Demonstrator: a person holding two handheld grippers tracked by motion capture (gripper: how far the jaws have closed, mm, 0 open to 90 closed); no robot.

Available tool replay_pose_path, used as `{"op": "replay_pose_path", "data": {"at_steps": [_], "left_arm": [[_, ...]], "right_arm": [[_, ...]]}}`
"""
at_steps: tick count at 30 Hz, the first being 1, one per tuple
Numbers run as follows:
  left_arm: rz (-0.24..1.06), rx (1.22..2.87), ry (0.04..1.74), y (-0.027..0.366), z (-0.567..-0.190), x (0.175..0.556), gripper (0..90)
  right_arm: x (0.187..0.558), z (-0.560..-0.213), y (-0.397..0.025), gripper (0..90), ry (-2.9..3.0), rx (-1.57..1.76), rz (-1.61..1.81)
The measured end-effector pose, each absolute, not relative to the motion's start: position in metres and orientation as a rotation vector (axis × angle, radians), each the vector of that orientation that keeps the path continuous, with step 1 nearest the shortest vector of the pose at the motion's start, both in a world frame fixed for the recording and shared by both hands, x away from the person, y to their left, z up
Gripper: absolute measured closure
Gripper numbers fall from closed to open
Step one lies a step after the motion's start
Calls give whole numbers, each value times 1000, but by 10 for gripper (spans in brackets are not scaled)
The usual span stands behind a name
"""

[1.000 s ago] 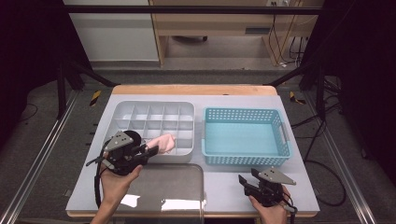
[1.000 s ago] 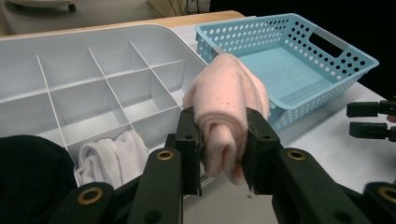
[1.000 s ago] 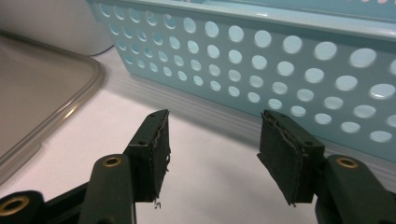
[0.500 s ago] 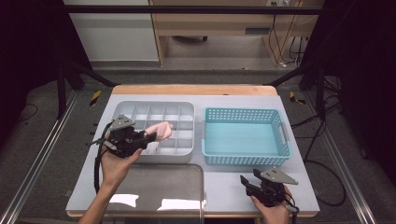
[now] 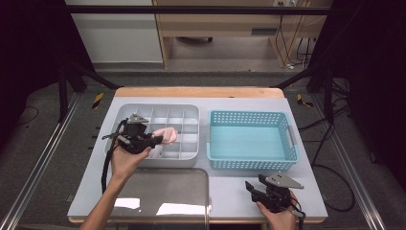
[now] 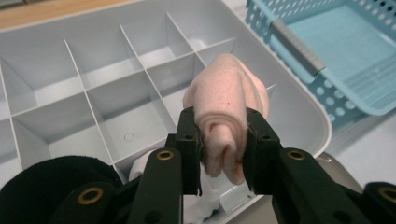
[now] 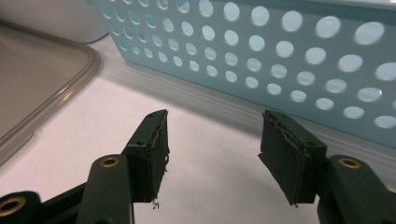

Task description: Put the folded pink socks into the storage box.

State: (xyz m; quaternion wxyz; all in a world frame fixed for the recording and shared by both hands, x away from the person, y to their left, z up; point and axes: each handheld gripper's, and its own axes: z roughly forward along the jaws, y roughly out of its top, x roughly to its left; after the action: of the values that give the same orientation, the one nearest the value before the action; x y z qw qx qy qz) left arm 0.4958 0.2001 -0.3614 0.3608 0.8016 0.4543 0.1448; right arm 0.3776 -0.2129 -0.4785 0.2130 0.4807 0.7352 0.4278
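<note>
Over the divided tray (image 5: 191, 111), pink rolled cloth (image 6: 229, 105) in left gripper (image 6: 222, 142).

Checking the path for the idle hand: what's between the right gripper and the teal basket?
Nothing. In the right gripper view, bare white tabletop runs from the open right gripper to the teal basket; the high view agrees.

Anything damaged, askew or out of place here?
Only wear: the right gripper pads look frayed at the edges. The left gripper grips a pink rolled cloth squarely over the grey divided tray.
</note>
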Motion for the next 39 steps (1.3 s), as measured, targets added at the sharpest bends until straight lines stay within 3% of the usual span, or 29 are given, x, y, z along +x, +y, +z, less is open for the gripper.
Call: {"op": "replay_pose_path", "data": {"at_steps": [12,29,35,39], "left_arm": [[330,2188,1202,187,-386,507,701],[225,2338,1146,177,-389,504,706],[207,2328,1185,172,-404,514,702],[234,2291,1181,172,-404,513,619]], "right_arm": [[379,-481,-212,418,2056,1341,1183],[382,-484,-209,413,2081,1346,1169],[382,-484,-210,409,2077,1348,1171],[382,-484,-210,404,2080,1349,1172]]}}
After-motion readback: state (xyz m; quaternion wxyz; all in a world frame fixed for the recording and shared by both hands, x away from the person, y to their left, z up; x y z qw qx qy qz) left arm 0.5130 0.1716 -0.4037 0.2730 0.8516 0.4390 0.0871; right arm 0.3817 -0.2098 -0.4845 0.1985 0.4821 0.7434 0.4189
